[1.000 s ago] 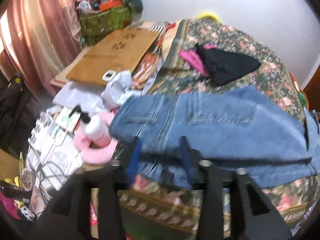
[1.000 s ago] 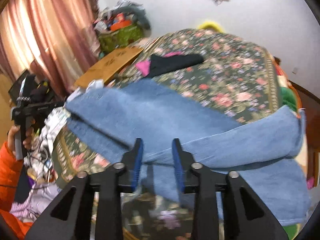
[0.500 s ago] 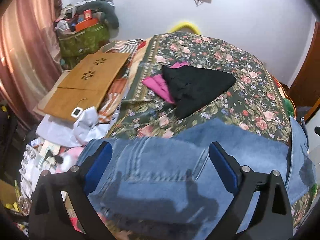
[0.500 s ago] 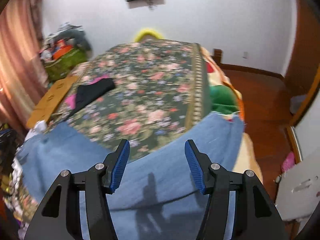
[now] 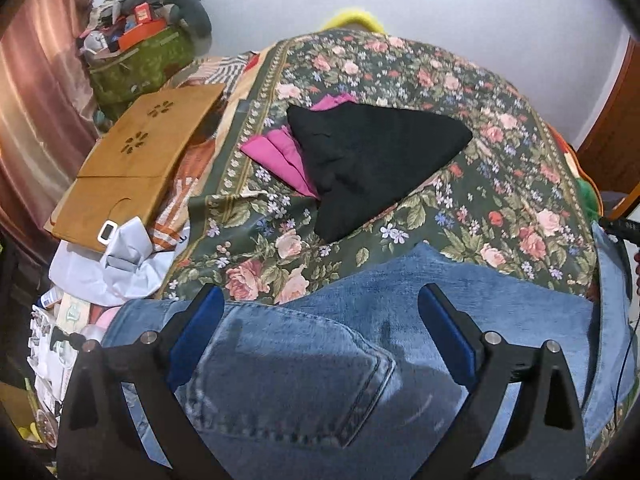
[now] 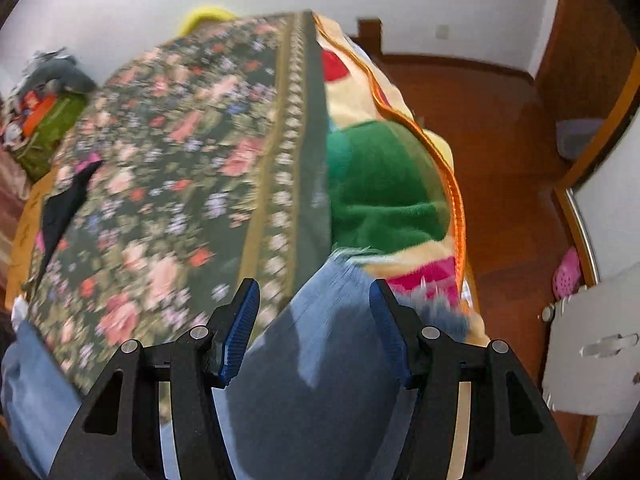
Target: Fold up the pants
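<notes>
Blue denim pants (image 5: 304,364) lie across the near edge of the floral bedspread (image 5: 440,92), back pocket up. My left gripper (image 5: 320,312) is wide open and empty, just above the seat and pocket. In the right wrist view the pant leg end (image 6: 320,360) with its frayed hem lies over the bed's right edge. My right gripper (image 6: 316,308) is open and empty, with the leg end lying between and below its jaws. The right view is blurred.
A folded black garment (image 5: 372,160) on a pink one (image 5: 280,152) lies mid-bed. A wooden board (image 5: 136,160), white cloth and clutter are at the left. A green and orange blanket (image 6: 380,184) hangs at the right, above wooden floor (image 6: 500,120).
Both grippers let go of the pants and opened wide. The left rose over the waist end. The right swung to the leg end at the bed's right edge.
</notes>
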`<state>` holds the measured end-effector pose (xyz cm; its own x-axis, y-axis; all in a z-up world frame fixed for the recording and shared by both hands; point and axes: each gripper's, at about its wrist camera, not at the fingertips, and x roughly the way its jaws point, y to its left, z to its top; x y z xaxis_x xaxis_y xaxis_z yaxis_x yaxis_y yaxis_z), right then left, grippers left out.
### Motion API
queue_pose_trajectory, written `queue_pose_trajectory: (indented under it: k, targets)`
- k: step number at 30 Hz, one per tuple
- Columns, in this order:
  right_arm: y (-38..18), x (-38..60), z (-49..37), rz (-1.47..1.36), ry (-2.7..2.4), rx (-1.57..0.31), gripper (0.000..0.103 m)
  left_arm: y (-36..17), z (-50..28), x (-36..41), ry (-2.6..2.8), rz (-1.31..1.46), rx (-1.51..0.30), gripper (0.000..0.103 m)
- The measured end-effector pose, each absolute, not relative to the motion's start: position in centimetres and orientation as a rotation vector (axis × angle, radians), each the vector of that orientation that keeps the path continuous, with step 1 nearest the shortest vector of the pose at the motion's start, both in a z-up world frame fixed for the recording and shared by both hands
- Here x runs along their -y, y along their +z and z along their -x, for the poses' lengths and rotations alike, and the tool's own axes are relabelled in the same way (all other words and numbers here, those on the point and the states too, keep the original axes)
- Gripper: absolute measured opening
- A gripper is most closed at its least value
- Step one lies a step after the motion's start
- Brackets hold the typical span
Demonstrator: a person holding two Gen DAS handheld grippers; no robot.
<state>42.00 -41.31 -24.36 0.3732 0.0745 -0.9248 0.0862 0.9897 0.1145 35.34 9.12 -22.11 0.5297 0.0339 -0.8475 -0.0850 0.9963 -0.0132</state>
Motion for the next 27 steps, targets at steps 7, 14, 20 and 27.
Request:
queue_pose_trajectory:
  k: [7, 14, 20, 27]
  targets:
    - [-26.5, 42.0, -41.8, -0.177, -0.005, -1.21, 0.021, -23.8, -36.5, -8.2, 0.054, 0.046, -1.069, 0.098]
    - [-22.6, 42.9, -39.0, -0.174, -0.004, -1.099, 0.006, -23.1, -35.7, -5.4, -0.002, -0.002, -1.075, 0.098]
    - [-14.2, 45.5, -34.7, -0.194, 0.024, -0.923, 0.006, -22.9, -34.4, -1.5, -0.075, -0.065, -1.096, 0.098]
    - [-6.7, 47.8, -28.2, -0.227, 0.057, -0.736, 0.006, -22.9, -32.7, 3.9, -0.171, -0.13, -1.117, 0.098]
